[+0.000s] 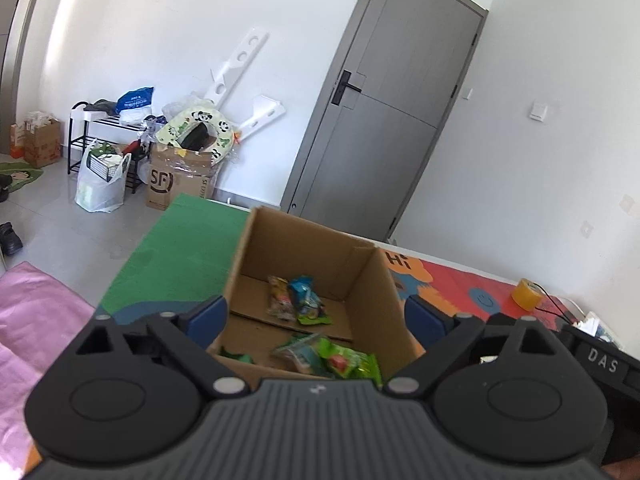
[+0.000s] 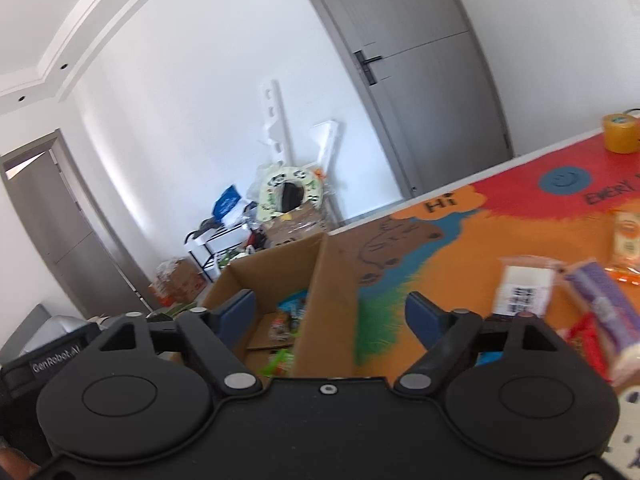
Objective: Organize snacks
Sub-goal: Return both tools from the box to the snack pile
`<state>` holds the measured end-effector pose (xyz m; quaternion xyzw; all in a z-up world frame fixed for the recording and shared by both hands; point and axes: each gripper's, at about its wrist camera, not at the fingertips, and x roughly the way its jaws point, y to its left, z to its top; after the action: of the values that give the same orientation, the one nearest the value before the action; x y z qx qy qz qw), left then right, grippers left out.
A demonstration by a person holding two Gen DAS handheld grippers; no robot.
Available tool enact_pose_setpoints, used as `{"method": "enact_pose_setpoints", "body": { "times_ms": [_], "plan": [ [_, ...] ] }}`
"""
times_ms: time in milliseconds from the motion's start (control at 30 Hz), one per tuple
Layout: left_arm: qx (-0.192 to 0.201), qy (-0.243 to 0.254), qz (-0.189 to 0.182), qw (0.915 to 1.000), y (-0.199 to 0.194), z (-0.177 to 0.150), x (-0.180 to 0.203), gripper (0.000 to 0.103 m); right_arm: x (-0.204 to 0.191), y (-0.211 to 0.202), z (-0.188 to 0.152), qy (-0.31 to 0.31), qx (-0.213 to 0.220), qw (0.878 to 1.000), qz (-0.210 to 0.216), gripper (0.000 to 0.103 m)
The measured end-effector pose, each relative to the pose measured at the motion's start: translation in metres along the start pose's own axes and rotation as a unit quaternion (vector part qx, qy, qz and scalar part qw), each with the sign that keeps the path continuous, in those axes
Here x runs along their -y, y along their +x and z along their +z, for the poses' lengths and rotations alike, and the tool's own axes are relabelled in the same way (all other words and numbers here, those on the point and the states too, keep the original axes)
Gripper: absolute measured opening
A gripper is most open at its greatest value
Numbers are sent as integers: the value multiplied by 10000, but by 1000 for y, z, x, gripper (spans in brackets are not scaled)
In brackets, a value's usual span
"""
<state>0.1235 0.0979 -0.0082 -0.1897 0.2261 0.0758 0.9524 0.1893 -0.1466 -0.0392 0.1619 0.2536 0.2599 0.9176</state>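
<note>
Jaws apart, snacks (image 1: 312, 308) in box (image 1: 276, 240) below

My left gripper (image 1: 316, 314): black body w/ blue pads, ribbed grey housing at 6 o'clock. Right gripper (image 2: 330, 314): same, "GenRobot.AI" strap at 9.

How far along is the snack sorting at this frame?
Done: several snack packets lie inside the cardboard box. In hand: nothing; left gripper and right gripper both stand open and empty. Left: loose packets lie on the colourful mat.
</note>
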Motion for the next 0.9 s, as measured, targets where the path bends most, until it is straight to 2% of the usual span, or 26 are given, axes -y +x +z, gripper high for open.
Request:
{"method": "enact_pose_setpoints", "body": {
  "times_ms": [433, 900],
  "plan": [
    [-168, 265, -372, 9988, -6, -19, 43, 98, 37, -48, -2, 107, 125, 9993, -322, 103],
    [-373, 495, -795, 9949, -6, -40, 88, 98, 78, -94, -4, 269, 272, 9964, -760, 103]
  ]
}}
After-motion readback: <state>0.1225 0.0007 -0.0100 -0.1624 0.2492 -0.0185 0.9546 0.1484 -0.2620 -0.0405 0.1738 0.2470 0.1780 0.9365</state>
